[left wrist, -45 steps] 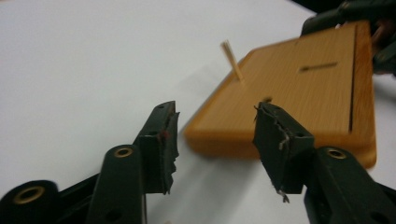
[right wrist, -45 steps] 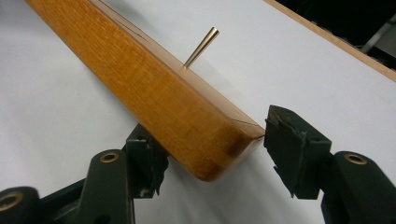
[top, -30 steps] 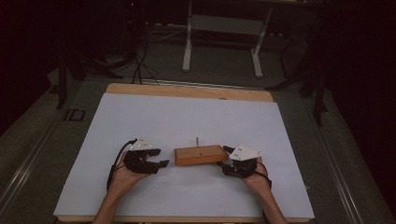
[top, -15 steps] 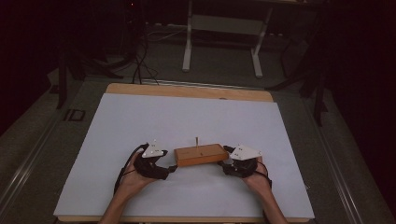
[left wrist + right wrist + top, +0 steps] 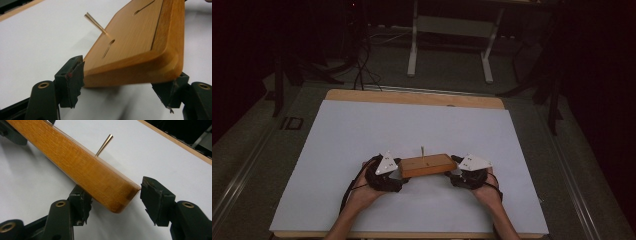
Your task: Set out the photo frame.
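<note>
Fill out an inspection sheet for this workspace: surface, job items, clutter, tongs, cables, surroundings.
Surface: white sheet over a wooden table.
Job's things: wooden block with slots in its top and a thin metal pin standing up from it.
Clutter: nothing seen.
Tongs: left tongs open around the block's left end; right tongs open around its right end, jaws not clamped.
Cables: black cable trails from the left tongs; more cables on the floor beyond.
Surroundings: dark room, white stand legs behind the table.
</note>
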Demonstrator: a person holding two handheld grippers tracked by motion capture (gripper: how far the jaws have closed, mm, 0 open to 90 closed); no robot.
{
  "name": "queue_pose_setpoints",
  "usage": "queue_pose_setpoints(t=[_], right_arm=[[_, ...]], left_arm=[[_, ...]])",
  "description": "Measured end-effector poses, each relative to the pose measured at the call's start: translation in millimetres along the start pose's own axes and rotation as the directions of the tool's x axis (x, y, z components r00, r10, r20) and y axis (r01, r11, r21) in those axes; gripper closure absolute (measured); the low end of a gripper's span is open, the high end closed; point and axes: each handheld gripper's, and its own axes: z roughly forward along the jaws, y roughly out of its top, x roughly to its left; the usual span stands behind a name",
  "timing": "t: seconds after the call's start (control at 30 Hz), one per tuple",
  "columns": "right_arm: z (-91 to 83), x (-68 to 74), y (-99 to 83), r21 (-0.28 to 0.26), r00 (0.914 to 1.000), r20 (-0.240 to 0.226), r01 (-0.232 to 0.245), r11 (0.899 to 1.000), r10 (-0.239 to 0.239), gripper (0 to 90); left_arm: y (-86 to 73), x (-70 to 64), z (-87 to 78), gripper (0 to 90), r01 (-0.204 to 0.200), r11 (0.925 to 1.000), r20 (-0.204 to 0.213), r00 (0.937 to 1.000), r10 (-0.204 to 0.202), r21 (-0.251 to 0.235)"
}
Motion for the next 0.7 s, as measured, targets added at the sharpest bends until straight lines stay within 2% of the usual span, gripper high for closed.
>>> queue_pose_setpoints(t=[0.23, 0.37, 0.5, 0.53, 0.7], right_arm=[[0.2, -1.4, 0.9, -0.008, 1.0000, -0.004, -0.002, 1.000, 0.002, 42.5], [0.1, -2.2, 1.6, -0.012, 0.9999, -0.007, -0.008, 1.000, 0.008, 43.1], [0.3, -3.5, 2.1, -0.018, 0.9998, -0.017, -0.015, 1.000, 0.015, 43.2], [0.9, -3.3, 2.9, -0.019, 0.9997, -0.020, -0.014, 1.000, 0.013, 43.2], [1.8, -3.4, 4.2, -0.018, 0.9998, -0.020, -0.011, 1.000, 0.010, 43.1]], left_arm=[[2.8, -4.1, 2.2, 36.5, -0.025, 0.9995, -0.023, 0.9994, 0.025, -0.018], [3.2, -4.2, 2.8, 38.7, -0.025, 0.9994, -0.027, 0.9993, 0.024, -0.024], [3.8, -2.9, 3.6, 40.5, -0.018, 0.9995, -0.049, 0.9987, 0.017, -0.027], [3.9, -2.1, 4.7, 41.7, -0.022, 0.9995, -0.068, 0.9974, 0.020, -0.023], [3.7, 2.1, 6.8, 46.2, -0.004, 0.9994, -0.073, 0.9973, 0.002, -0.033]])
